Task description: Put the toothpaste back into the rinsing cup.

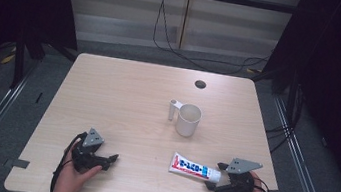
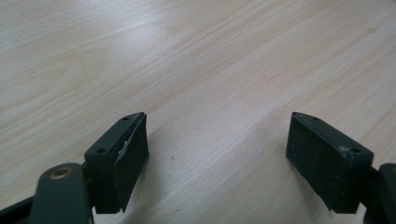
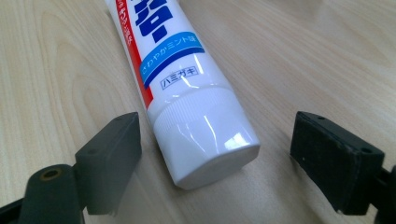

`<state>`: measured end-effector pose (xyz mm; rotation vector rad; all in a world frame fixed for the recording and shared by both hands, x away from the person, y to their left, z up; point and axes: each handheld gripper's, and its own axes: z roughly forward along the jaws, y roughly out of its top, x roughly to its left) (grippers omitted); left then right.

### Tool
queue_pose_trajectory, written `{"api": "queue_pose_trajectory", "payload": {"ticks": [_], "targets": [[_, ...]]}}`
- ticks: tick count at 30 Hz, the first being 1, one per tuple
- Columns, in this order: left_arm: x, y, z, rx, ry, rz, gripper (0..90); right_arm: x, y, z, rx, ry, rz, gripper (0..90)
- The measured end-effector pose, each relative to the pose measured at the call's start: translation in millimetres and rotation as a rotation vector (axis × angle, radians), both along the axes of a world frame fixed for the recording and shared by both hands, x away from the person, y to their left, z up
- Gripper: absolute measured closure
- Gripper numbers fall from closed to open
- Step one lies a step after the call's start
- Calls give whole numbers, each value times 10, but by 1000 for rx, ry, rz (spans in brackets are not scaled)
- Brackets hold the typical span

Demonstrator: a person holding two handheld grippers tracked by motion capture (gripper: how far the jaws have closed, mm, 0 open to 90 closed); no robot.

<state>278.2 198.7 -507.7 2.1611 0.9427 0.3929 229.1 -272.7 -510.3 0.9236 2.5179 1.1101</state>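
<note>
A white toothpaste tube with blue and red print lies flat near the table's front right, its white cap toward my right gripper. That gripper is open, and the cap sits between its two jaws with a gap on each side. My left gripper rests at the front left, open, with bare wood between its jaws. A white cup with a handle on its left stands upright mid-table.
The light wooden table has a round cable hole near its far edge. Dark floor, metal rails and black cables surround the table. A hand holds each gripper at the front edge.
</note>
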Motion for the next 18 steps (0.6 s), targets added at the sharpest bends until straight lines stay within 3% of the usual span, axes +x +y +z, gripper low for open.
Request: {"api": "queue_pose_trajectory", "payload": {"ticks": [4,8,11,13,15,18], "targets": [[0,0,0,0,0,0,206,-10,7,1,-1,0,-11,157],[0,0,0,0,0,0,206,12,38,45,-35,35,-7,159],[1,0,1,0,1,0,205,69,134,154,-128,90,20,169],[0,0,1,1,2,0,205,92,206,245,-185,82,48,169],[0,0,0,0,1,-1,205,100,241,299,-202,74,53,173],[1,0,0,0,1,-1,204,156,358,406,-234,111,79,180]]}}
